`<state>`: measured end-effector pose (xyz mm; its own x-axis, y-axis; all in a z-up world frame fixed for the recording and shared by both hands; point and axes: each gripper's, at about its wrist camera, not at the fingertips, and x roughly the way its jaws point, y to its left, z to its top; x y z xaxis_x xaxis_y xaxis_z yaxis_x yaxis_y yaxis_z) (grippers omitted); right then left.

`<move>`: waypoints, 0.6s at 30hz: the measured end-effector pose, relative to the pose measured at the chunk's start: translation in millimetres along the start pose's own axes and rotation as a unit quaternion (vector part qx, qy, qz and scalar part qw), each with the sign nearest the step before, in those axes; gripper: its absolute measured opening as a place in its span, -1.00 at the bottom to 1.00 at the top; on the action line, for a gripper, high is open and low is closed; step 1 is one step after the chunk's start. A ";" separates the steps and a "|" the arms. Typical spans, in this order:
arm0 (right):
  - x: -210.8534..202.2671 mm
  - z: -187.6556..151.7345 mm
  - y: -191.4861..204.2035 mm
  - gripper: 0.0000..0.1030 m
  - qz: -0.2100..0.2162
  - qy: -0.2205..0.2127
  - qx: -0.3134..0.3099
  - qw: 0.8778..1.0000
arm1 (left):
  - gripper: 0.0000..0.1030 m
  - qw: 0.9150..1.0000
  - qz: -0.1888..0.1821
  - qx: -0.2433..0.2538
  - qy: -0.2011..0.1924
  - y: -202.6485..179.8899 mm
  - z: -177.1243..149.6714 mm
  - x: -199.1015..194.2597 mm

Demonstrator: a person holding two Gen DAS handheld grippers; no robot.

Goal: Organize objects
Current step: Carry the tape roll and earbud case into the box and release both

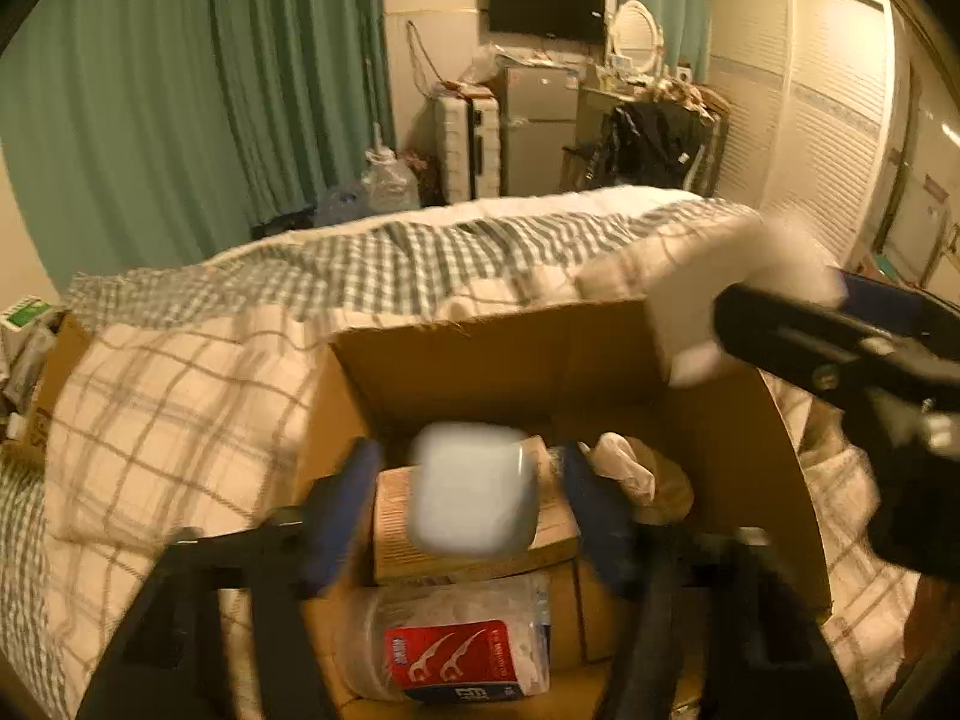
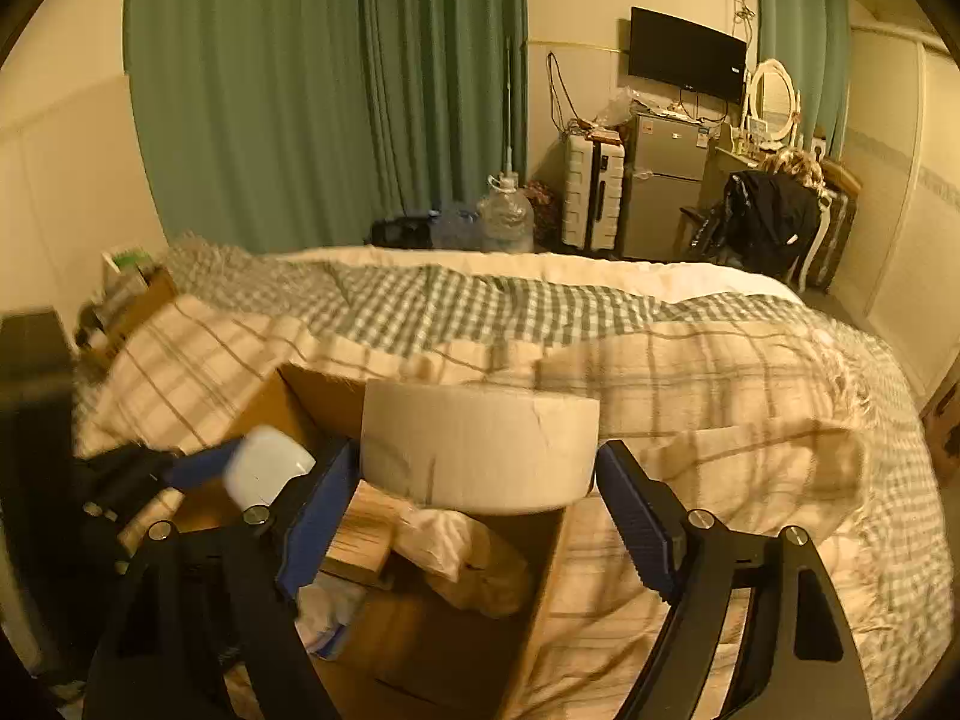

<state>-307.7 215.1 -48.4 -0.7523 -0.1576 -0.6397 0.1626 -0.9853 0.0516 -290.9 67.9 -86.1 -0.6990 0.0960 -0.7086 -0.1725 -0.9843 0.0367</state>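
Observation:
An open cardboard box [image 1: 480, 360] sits on the bed and holds a floss pick bag [image 1: 468, 654], a brown carton [image 1: 396, 534] and a crumpled bag [image 1: 624, 468]. My left gripper [image 1: 471, 510] is open above it. A small pale rounded case [image 1: 474, 492], blurred, hangs between its fingers with gaps on both sides. In the right wrist view my right gripper [image 2: 480, 480] stands open over the box wall [image 2: 312, 396]. A white tissue roll [image 2: 480, 450] lies between its tips and nearly fills the gap. The left gripper [image 2: 198, 468] and the case [image 2: 270, 468] show at the left.
A checked quilt [image 2: 660, 372] covers the bed around the box. Another cluttered carton [image 1: 54, 360] stands at the bed's left edge. Beyond the bed are water jugs [image 2: 507, 216], a white suitcase [image 2: 591, 198], a small fridge [image 2: 663, 180] and a chair with dark clothes [image 2: 768, 222].

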 end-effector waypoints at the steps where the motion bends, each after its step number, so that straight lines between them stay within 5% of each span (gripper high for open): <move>1: -6.6 0.8 -2.1 0.82 -0.001 -0.011 0.007 1.000 | 0.80 1.000 0.001 -0.008 -0.011 2.1 -0.1 -7.7; 5: -38.8 5.4 -6.3 0.83 -0.008 -0.028 0.014 0.999 | 0.86 0.999 -0.012 -0.030 -0.024 9.5 1.4 -38.3; 18: -181.5 -9.4 34.6 0.83 -0.038 -0.060 -0.041 0.997 | 0.95 0.996 0.034 -0.037 -0.068 37.0 -17.9 -166.8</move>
<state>-159.5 210.3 62.3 -0.8348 -0.0947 -0.5423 0.1506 -0.9868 -0.0595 -168.3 12.9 20.9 -0.7955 0.0424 -0.6044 -0.0726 -0.9970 0.0257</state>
